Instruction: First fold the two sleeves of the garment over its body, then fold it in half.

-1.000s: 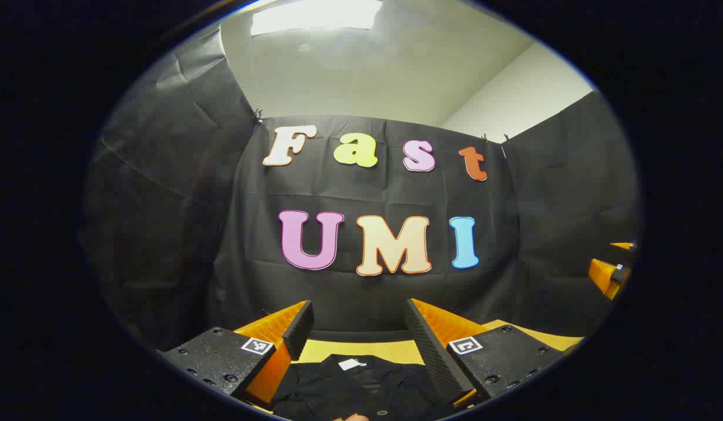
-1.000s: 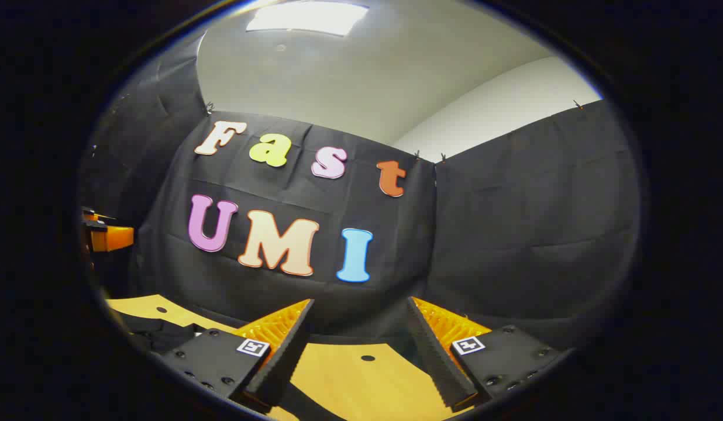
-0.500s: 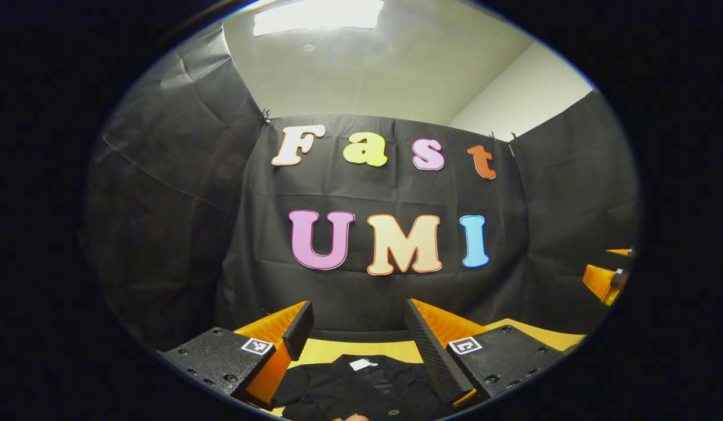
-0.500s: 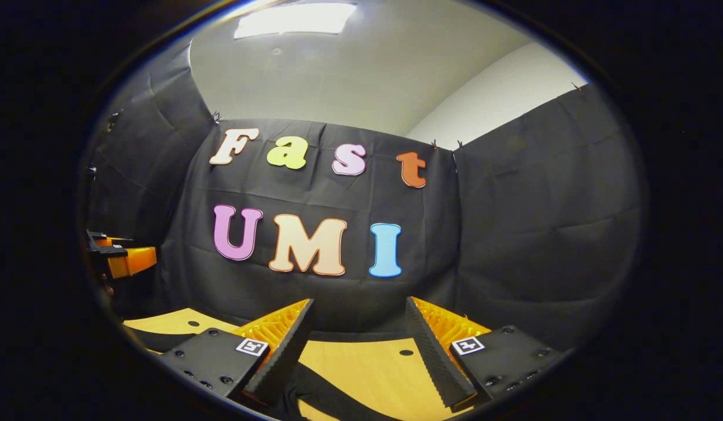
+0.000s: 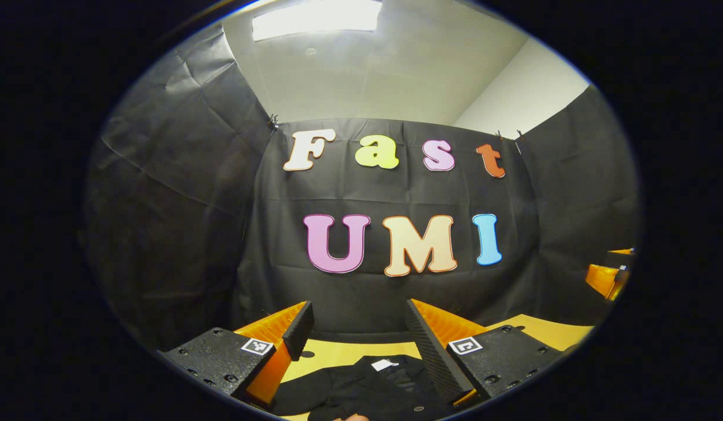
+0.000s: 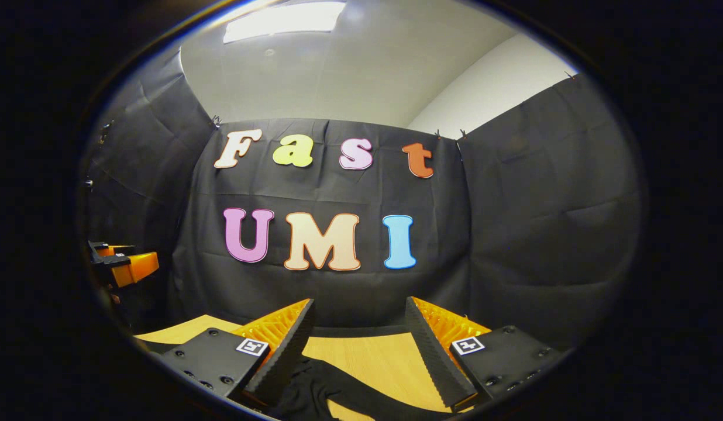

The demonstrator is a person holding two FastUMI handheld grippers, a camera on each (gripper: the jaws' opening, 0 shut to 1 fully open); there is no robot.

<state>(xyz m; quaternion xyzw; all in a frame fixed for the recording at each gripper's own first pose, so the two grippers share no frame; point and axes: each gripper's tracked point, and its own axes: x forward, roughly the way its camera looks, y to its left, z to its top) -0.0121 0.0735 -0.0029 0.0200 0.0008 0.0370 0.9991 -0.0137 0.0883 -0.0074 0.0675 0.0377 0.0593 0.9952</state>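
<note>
Garment (image 5: 373, 386) collar tag (image 5: 384, 365) in left gripper view.

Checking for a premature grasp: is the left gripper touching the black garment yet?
Apart. In the left gripper view, the left gripper is open, the black garment lying on the table between and below its fingers.

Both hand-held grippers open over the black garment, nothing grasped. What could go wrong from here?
1. The garment lies rumpled under the open left hand-held gripper; a pinch may catch several layers.
2. In the right gripper view, cloth trails across the table under the open right hand-held gripper; black on black, so the sleeve edge is hard to judge.
</note>
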